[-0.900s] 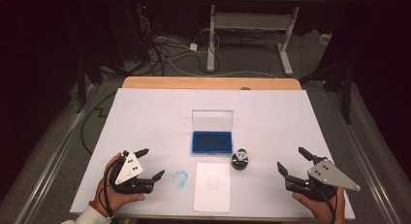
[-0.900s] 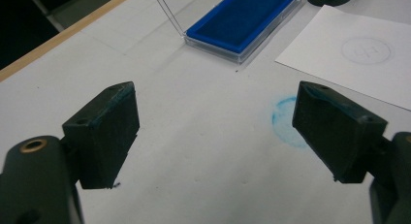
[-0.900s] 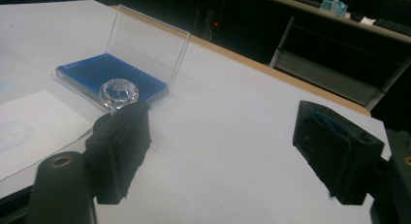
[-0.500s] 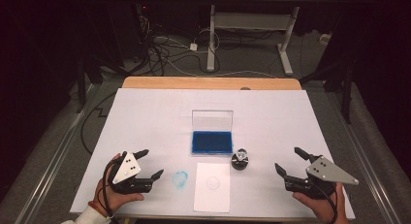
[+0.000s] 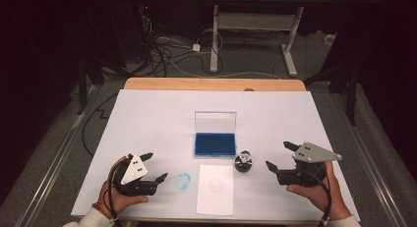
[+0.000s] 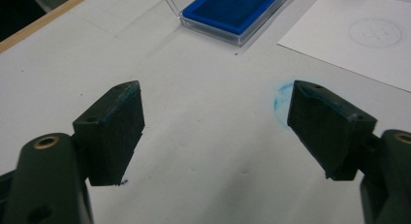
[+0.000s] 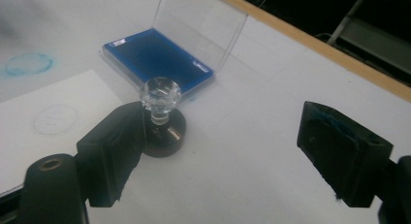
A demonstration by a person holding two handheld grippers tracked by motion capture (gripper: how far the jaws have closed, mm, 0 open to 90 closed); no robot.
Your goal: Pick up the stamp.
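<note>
Both hands rest low on the desk (image 5: 147, 114); the right gripper (image 5: 280, 158) gapes wide beside the stamp (image 5: 244, 162), the left gripper (image 5: 153, 167) equally wide.

The room is dark. At 12 o'clock, a white desk frame (image 5: 255, 25) stands over tangled cables (image 5: 172, 55) on grey floor (image 5: 59, 153).

- The left tool (image 5: 153, 166) is hovering low at the near left of the surface (image 5: 147, 119), jaws spread wide.
- The right tool (image 5: 280, 156) is gaping too, gripped from below by the right hand (image 5: 314, 190).
</note>
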